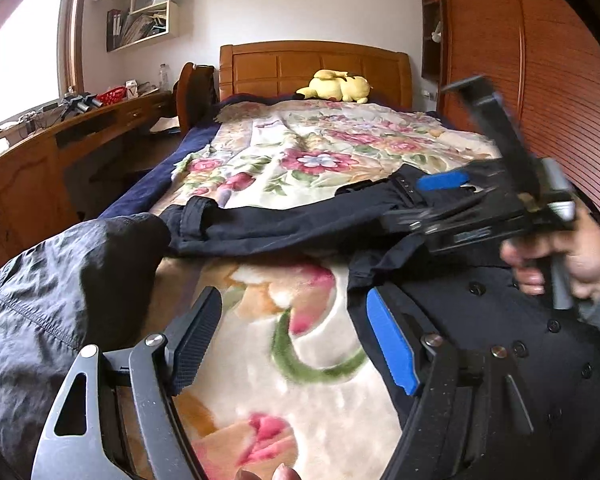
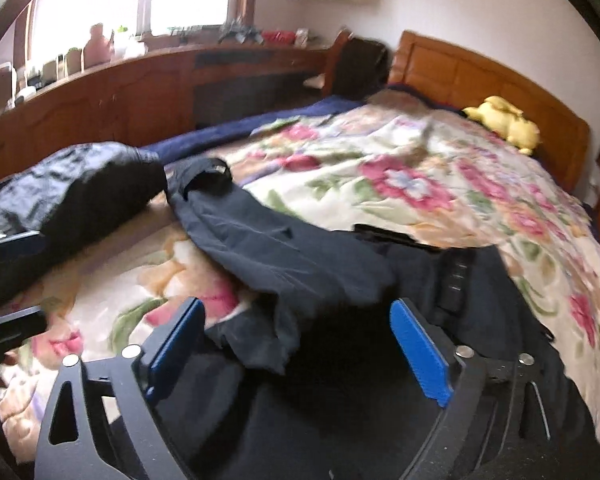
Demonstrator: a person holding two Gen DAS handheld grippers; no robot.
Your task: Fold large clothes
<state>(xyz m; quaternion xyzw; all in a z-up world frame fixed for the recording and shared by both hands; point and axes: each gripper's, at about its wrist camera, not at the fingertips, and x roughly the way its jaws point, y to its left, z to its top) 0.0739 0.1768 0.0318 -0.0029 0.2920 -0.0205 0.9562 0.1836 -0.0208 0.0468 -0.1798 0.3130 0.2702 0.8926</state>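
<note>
I work over a bed spread with a plush floral blanket, its wooden headboard against a white wall, a wooden bench curving under the window; one yellow plush toy lies by the headboard; two dark garments lie near me: a buttoned navy coat sprawled across the blanket, and a shiny crinkled black jacket bunched to its left; my left tongs are spread over bare blanket; my right tongs are spread above the coat.

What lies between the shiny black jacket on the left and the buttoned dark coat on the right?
In the left wrist view, bare floral blanket separates the shiny black jacket from the buttoned dark coat; nothing else lies there.
</note>
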